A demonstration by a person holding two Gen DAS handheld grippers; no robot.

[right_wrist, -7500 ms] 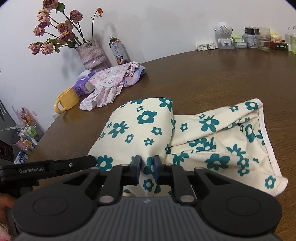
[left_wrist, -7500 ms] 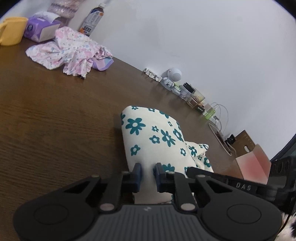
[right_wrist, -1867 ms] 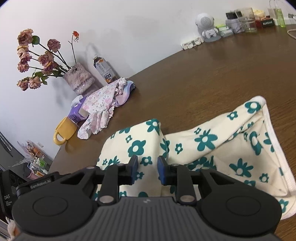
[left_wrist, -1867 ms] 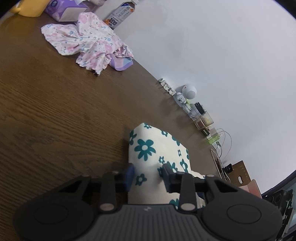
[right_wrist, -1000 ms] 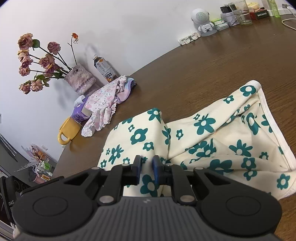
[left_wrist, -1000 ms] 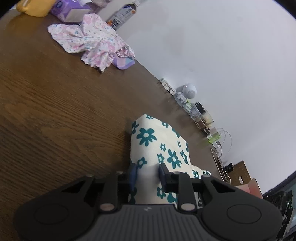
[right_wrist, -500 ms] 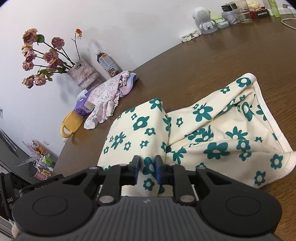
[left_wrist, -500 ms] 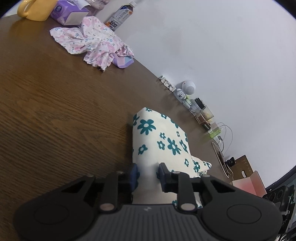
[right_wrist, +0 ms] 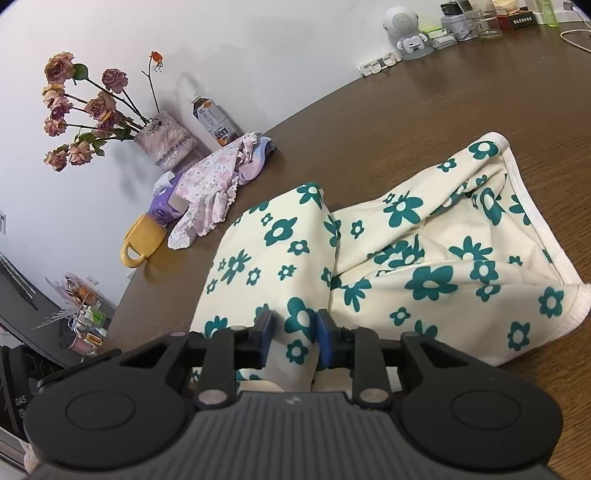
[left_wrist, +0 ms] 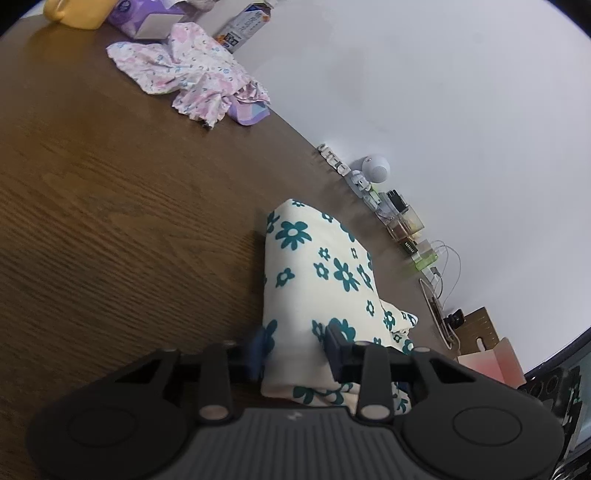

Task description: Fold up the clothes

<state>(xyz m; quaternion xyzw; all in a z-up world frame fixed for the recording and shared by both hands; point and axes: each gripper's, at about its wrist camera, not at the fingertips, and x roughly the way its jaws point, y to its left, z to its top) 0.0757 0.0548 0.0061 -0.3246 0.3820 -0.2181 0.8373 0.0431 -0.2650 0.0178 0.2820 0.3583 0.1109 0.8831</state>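
Blue-padded black fingers of the left gripper (left_wrist: pixel 297 349) straddle the near edge of a cream cotton garment printed with teal flowers (left_wrist: pixel 317 273); the jaws are opening, the cloth lies between the pads and a gap shows on each side of it. On the other side, the right gripper (right_wrist: pixel 293 338) has its own blue pads either side of a raised fold of the same garment (right_wrist: pixel 406 258), its jaws also opening with the fabric between them. This garment lies part-folded on the dark brown wooden surface (left_wrist: pixel 110 221), one half laid over, the white-hemmed end spread toward the right. Farther back sit a crumpled pink floral cloth (right_wrist: pixel 218 177), a yellow mug (right_wrist: pixel 142 240), a purple tissue pack (right_wrist: pixel 164 206), a drink bottle (right_wrist: pixel 214 120), a vase of dried roses (right_wrist: pixel 164 144) and a small white robot figure (right_wrist: pixel 406 27) by the white wall.
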